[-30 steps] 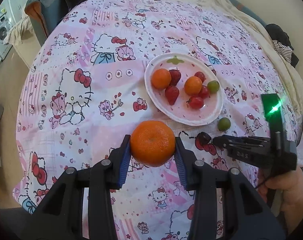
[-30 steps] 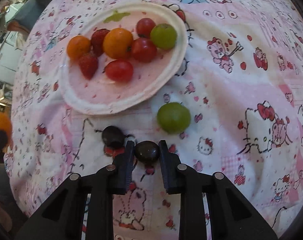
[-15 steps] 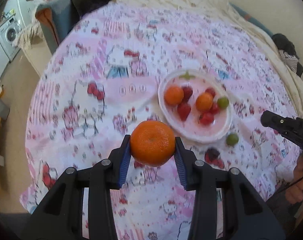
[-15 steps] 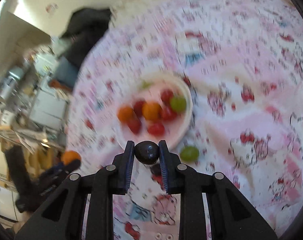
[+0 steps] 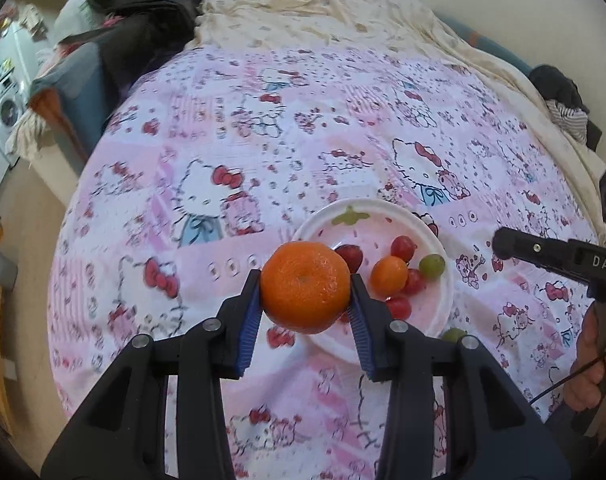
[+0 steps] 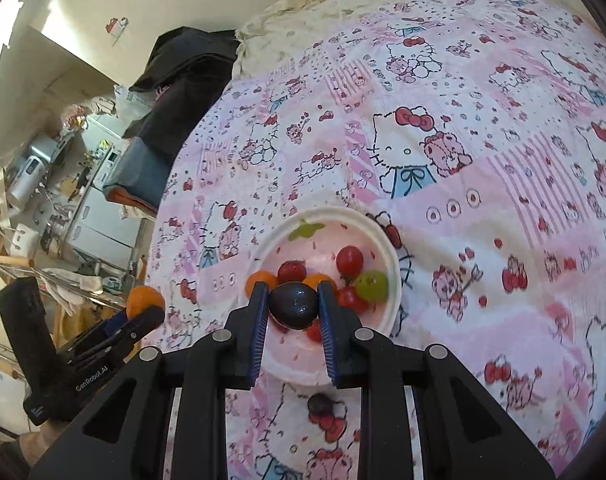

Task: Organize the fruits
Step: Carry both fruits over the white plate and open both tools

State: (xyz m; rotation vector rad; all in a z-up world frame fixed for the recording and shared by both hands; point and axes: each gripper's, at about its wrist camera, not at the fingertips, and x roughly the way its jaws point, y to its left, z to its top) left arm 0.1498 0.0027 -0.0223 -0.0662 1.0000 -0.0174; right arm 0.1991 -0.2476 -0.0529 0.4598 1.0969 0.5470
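My left gripper [image 5: 306,303] is shut on a large orange mandarin [image 5: 305,286] and holds it in the air near the left rim of the white plate [image 5: 443,300]. My right gripper [image 6: 293,306] is shut on a dark grape [image 6: 293,305] and holds it above the plate [image 6: 389,248]. The plate holds small oranges, strawberries, red tomatoes and a green grape [image 6: 371,285]. Another dark grape [image 6: 319,403] lies on the cloth in front of the plate. A green grape [image 5: 453,334] lies on the cloth by the plate's near rim.
The pink Hello Kitty cloth [image 5: 263,152] covers the bed-like surface. Dark clothes [image 5: 135,28] are piled at the far left corner. The left gripper with its mandarin shows in the right wrist view [image 6: 145,308]. The right gripper's fingers [image 5: 515,246] show at the right of the left wrist view.
Both grippers have risen from the cloth with their fruit and moved over toward the plate. The right gripper lifted its dark grape away from the other one.
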